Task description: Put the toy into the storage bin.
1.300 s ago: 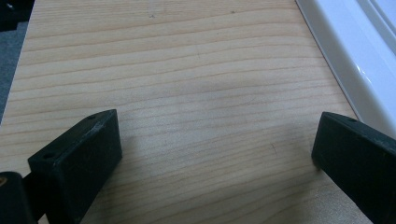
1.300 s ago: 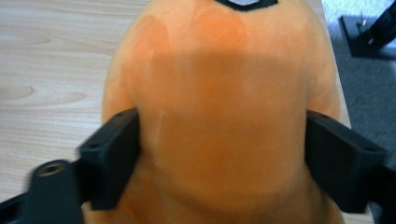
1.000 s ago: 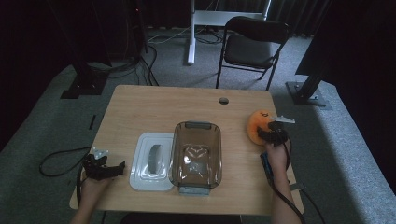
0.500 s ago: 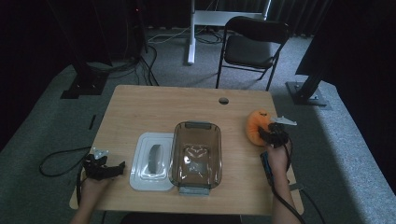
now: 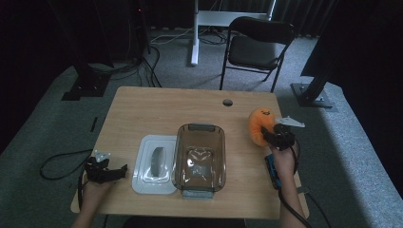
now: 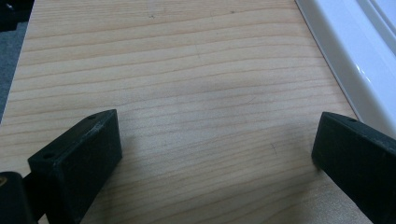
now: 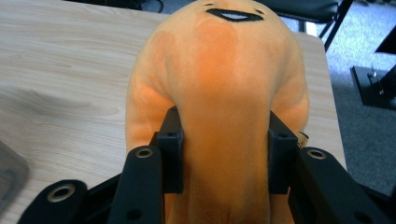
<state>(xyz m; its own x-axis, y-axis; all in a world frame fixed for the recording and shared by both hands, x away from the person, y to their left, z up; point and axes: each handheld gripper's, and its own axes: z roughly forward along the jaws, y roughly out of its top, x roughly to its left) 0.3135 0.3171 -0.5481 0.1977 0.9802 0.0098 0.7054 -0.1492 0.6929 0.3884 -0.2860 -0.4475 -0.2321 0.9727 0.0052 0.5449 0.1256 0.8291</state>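
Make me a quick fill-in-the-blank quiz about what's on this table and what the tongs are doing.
1. The right tongs are shut on an orange ____.
2. The glass dish holds ____.
3. The white lid lies on the dish's ____ side in the high view.
4. The left tongs stand ____ over bare table.

Missing words: plush toy; nothing; left; open

Glass dish (image 5: 199, 159) beside white lid (image 5: 154, 164) on table (image 5: 157, 109); folding chair (image 5: 254, 47) behind.
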